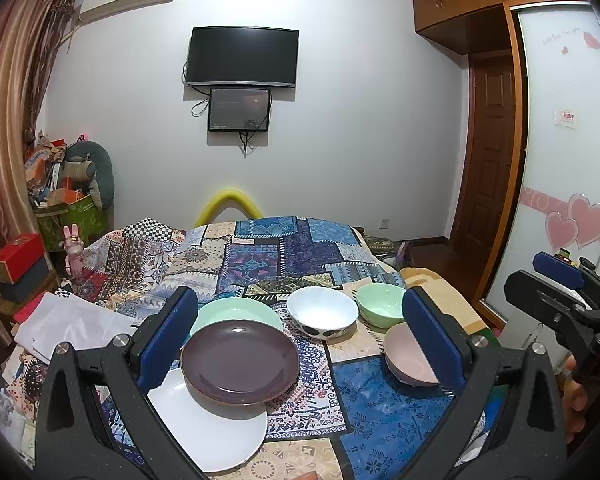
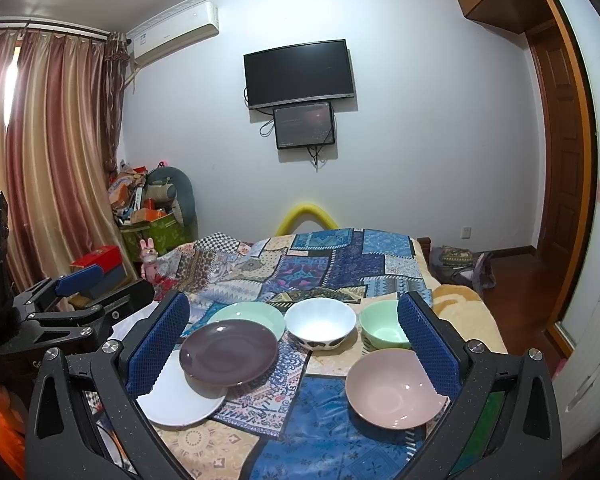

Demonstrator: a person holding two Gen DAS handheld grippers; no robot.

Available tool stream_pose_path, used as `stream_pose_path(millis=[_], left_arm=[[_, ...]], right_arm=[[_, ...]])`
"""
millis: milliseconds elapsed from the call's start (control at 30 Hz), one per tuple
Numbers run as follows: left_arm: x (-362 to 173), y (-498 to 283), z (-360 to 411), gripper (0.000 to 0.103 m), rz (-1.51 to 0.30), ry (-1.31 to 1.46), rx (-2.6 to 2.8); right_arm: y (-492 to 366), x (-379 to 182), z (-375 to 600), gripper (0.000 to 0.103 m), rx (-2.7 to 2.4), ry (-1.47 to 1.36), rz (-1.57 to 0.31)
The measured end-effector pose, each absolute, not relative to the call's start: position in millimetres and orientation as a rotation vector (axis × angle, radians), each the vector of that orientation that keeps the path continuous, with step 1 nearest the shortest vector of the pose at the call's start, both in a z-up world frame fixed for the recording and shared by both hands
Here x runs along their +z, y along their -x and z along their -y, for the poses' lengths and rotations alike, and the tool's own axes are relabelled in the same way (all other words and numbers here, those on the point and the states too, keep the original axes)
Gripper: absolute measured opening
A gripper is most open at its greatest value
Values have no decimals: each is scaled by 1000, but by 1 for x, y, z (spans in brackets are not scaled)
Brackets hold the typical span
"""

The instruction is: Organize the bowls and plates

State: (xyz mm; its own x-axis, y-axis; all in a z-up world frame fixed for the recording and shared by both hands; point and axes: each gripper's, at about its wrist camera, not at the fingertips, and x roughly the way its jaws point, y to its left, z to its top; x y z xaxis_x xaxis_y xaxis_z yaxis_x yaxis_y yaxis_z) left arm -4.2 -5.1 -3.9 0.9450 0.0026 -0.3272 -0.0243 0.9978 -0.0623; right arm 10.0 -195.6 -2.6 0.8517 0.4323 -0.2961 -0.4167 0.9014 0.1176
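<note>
On a patchwork cloth lie a brown plate (image 1: 240, 362) (image 2: 229, 351), overlapping a white plate (image 1: 216, 428) (image 2: 180, 398) in front and a mint plate (image 1: 236, 310) (image 2: 248, 314) behind. To the right stand a white spotted bowl (image 1: 322, 316) (image 2: 320, 323), a mint bowl (image 1: 380, 304) (image 2: 382, 330) and a pink bowl (image 1: 408, 354) (image 2: 394, 388). My left gripper (image 1: 300, 344) hovers open above the near dishes, nothing between its fingers. My right gripper (image 2: 294, 344) is likewise open and holds nothing.
The cloth (image 1: 292, 256) covers a bed that drops off at its right edge onto a wooden floor (image 2: 516, 276). Boxes and clutter (image 2: 148, 208) pile up at the far left by the curtains. A radiator (image 2: 592, 352) stands at the right.
</note>
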Motion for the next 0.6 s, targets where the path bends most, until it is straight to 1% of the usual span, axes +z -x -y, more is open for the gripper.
stream_pose_path(millis=[600], left_arm=[[-6,1,5,103,-338,64,20]], right_arm=[[-9,-5,197,103,444,-49,-327]])
